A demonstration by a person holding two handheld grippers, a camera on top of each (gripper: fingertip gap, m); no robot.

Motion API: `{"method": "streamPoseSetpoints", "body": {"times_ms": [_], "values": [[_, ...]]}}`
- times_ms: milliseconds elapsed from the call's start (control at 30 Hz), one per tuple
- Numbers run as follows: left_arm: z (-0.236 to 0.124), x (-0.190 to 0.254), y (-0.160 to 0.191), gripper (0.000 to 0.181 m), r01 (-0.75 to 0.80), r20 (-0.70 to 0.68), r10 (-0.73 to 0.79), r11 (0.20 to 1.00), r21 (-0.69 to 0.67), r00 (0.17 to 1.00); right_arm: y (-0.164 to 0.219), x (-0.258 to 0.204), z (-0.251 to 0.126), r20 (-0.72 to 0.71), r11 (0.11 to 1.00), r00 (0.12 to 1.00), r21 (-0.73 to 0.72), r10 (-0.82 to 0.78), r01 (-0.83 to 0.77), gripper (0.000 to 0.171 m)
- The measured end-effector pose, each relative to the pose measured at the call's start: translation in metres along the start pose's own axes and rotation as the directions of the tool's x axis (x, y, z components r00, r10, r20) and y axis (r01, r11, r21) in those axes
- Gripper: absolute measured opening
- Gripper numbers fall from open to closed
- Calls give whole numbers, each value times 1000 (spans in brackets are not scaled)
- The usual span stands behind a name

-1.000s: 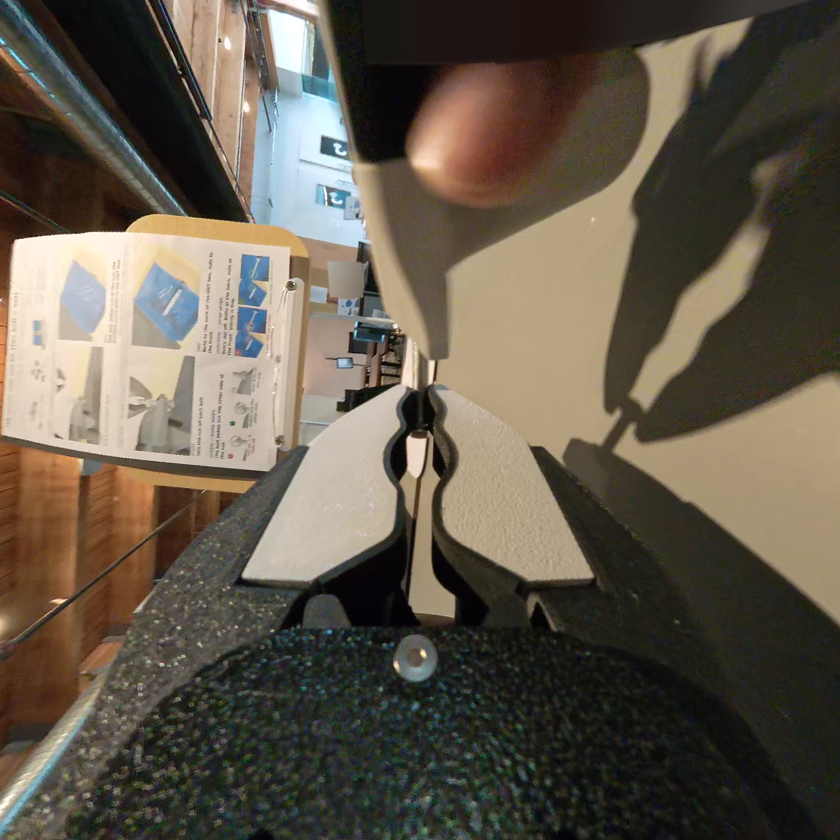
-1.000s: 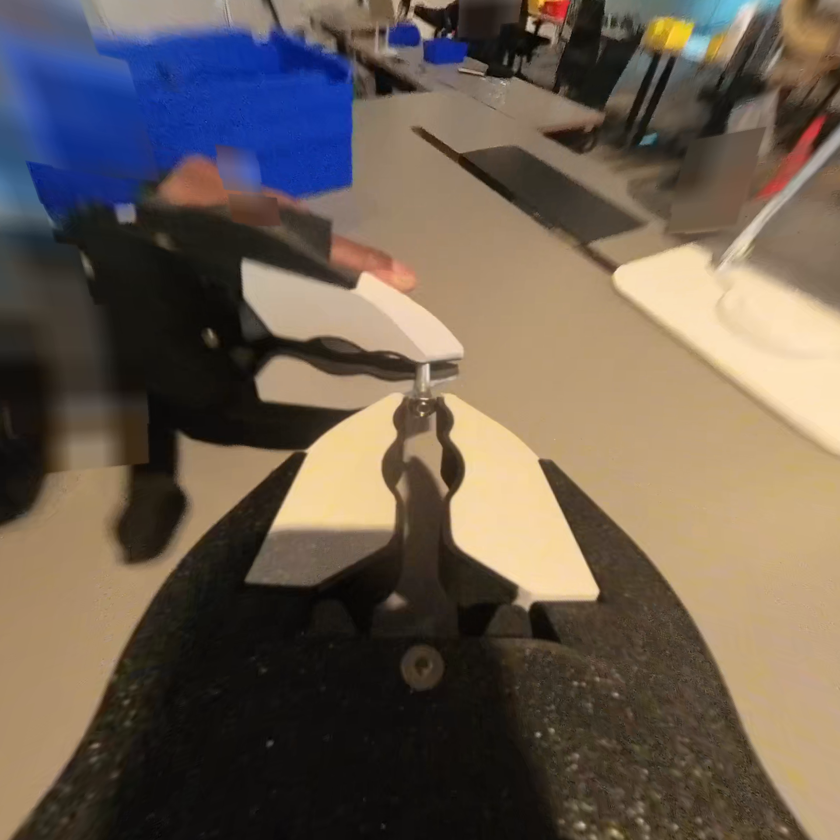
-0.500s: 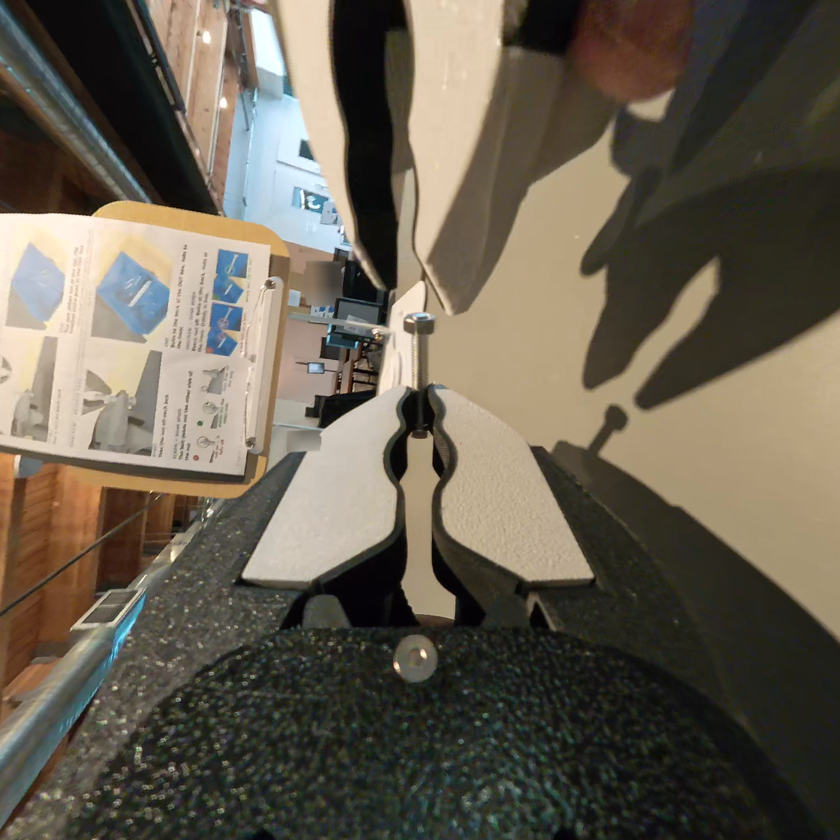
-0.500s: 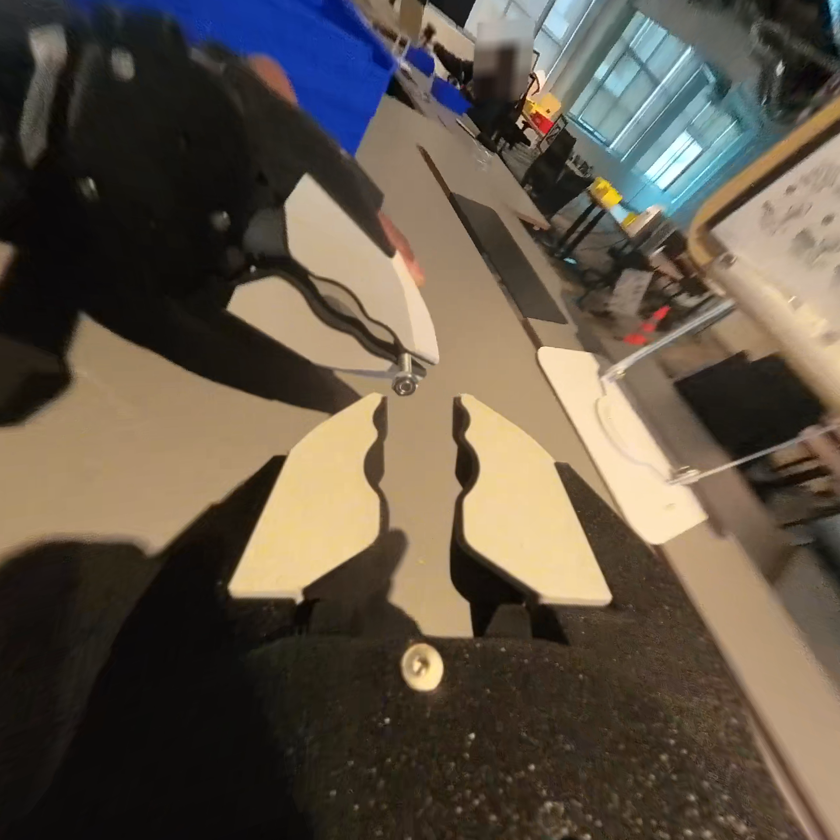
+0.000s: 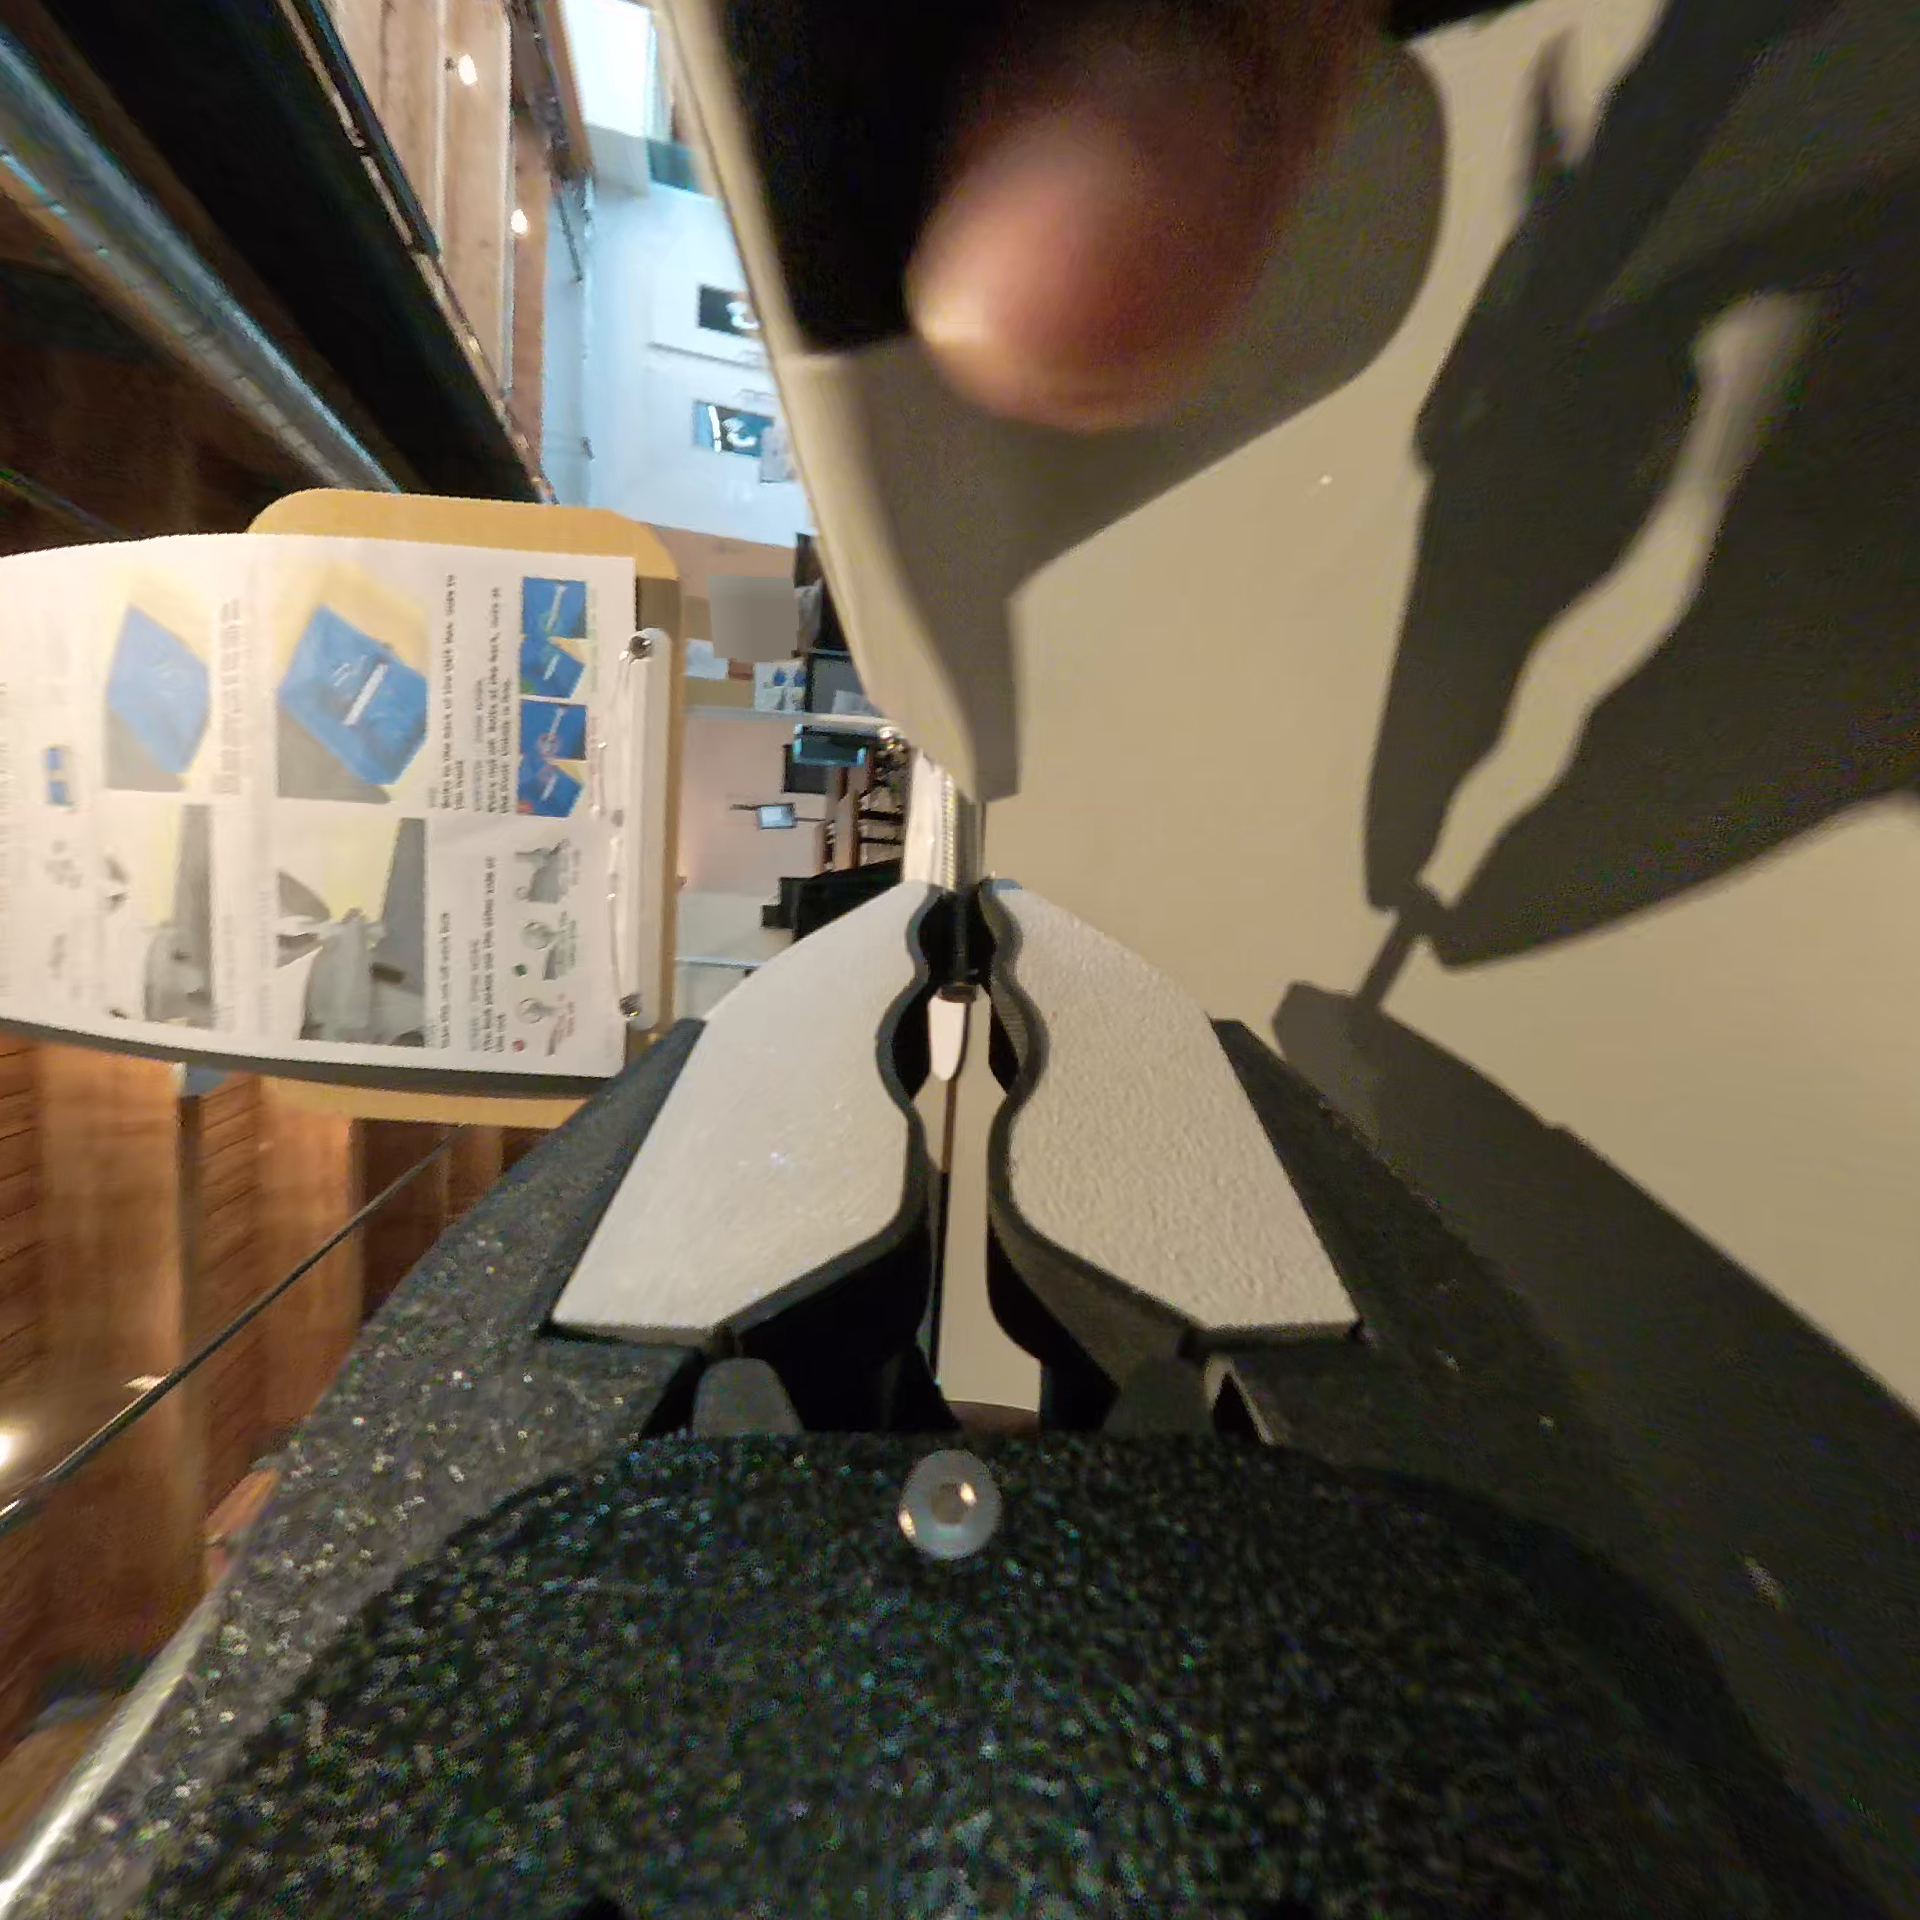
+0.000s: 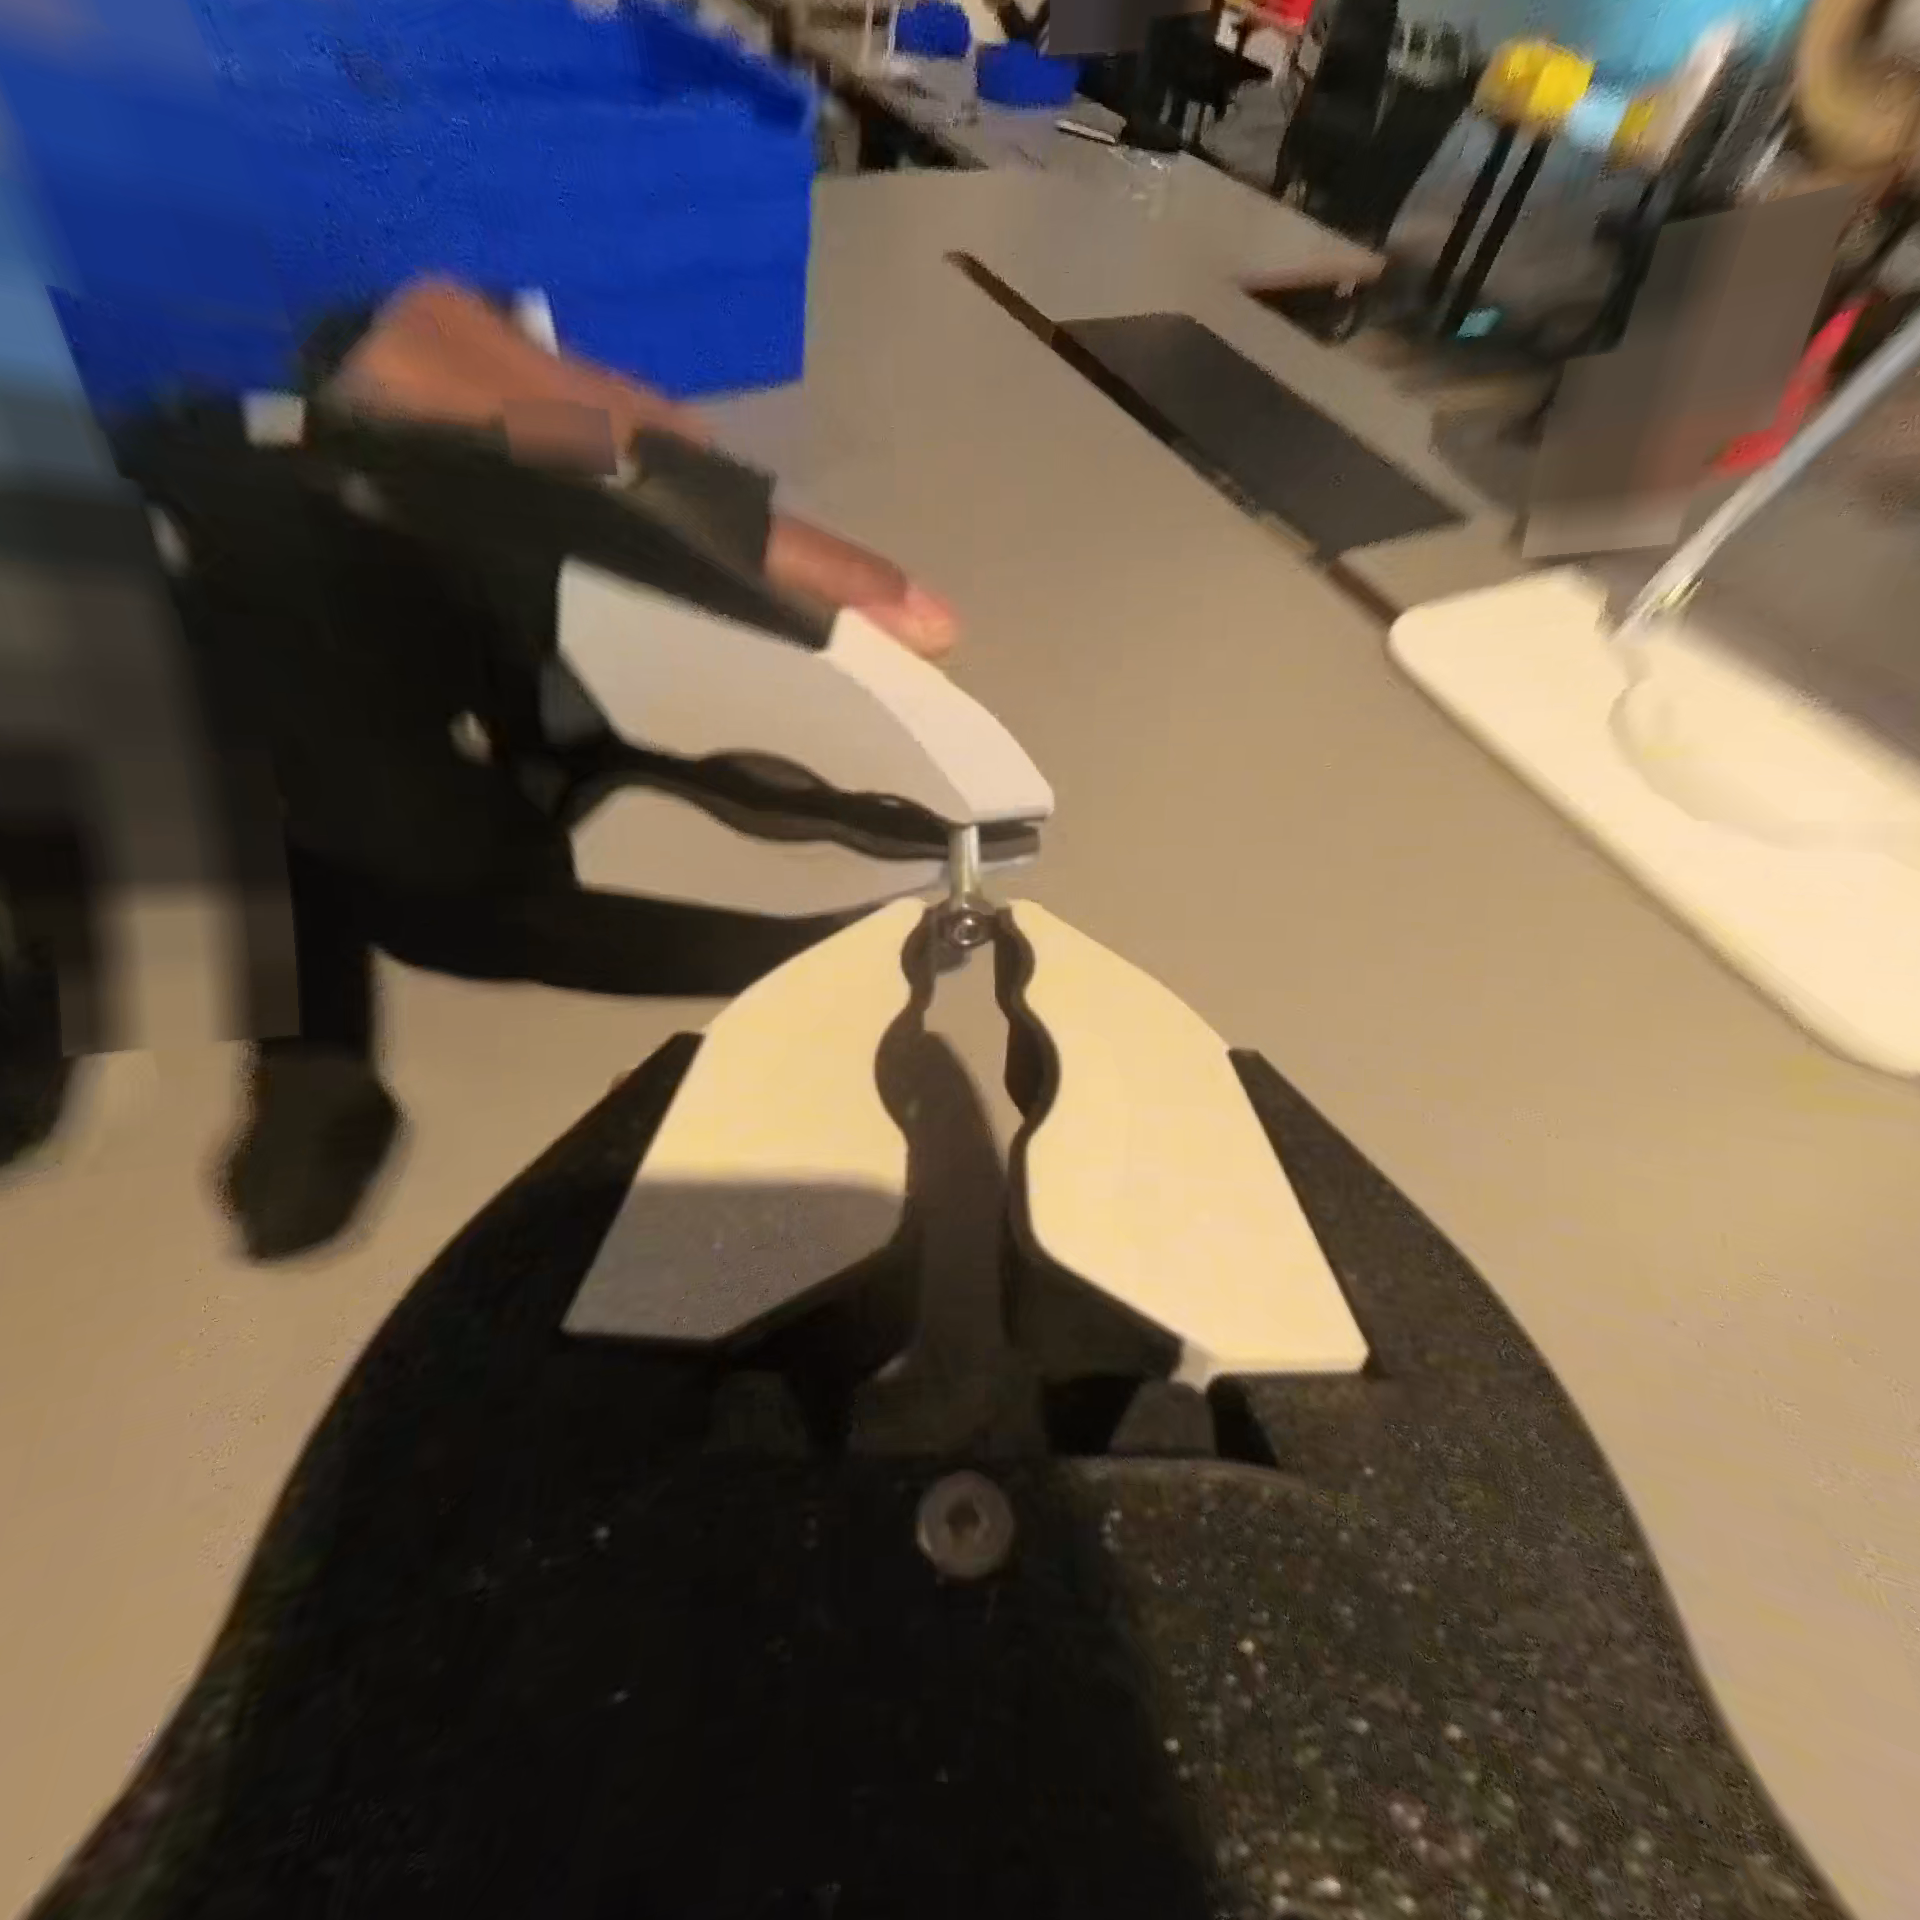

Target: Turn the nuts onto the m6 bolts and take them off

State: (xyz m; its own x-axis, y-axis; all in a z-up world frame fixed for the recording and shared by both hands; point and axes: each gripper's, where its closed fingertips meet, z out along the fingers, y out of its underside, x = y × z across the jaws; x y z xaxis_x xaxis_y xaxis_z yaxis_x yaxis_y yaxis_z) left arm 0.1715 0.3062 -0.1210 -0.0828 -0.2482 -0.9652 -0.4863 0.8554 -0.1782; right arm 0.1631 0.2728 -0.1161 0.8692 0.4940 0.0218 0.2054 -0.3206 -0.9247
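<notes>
A small silver M6 bolt (image 6: 966,868) is held in the air between both grippers, above the grey table (image 6: 1299,987). My left gripper (image 5: 961,904) is shut on the bolt's shaft (image 5: 964,951). It also shows in the right wrist view (image 6: 997,826), coming in from the left with the bolt pointing down out of its tips. My right gripper (image 6: 961,925) is shut on the bolt's round head end (image 6: 961,932). In the left wrist view one finger of the right gripper (image 5: 935,582) covers that end. I see no separate nut.
A clipboard with a picture sheet (image 5: 312,790) stands to the left. A blue bin (image 6: 468,177) sits at the back left of the table. A white stand base (image 6: 1662,790) is on the right, a black mat (image 6: 1247,436) behind. A person's fingertip (image 5: 1091,260) rests on the right gripper.
Half a second ago my right gripper was open and drawn back from the bolt. It has come back and shut on the head end, as one second ago. The left gripper kept its hold.
</notes>
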Motion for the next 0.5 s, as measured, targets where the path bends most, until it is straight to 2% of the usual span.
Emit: {"method": "streamPoseSetpoints", "body": {"times_ms": [67, 100, 133, 200, 267, 333, 433, 500], "values": [[-1, -3, -1, 6, 13, 12, -13, 1000, 5, 1000, -4, -1, -1, 122, 955, 951, 60, 283, -291, 11], [-1, -3, -2, 6, 29, 12, -29, 1000, 9, 1000, -6, -1, -3, 190, 918, 910, 83, 368, -389, 10], [-1, -4, -2, 6, 41, 16, -41, 999, 9, 999, -8, -1, -4, 249, 891, 878, 101, 409, -443, 11], [0, -5, -2, 6, 73, 13, -73, 997, 10, 997, -13, 0, -7, 298, 891, 877, 143, 377, -431, 14], [0, -4, 0, 6, 106, 1, -106, 994, 4, 994, -15, 5, -10, 220, 941, 949, 201, 226, -271, 23], [1, -3, 3, 5, 131, -12, -131, 991, 0, 991, -12, 11, -10, 74, 979, 997, 204, 9, -24, 32], [1, 1, 4, 5, 135, -39, -135, 991, -5, 990, -7, 6, -7, -51, 939, 948, 130, -315, 319, 32], [1, 3, 4, 6, 128, -52, -128, 992, -5, 990, -5, 3, -4, -104, 881, 883, 82, -457, 465, 30]]}}
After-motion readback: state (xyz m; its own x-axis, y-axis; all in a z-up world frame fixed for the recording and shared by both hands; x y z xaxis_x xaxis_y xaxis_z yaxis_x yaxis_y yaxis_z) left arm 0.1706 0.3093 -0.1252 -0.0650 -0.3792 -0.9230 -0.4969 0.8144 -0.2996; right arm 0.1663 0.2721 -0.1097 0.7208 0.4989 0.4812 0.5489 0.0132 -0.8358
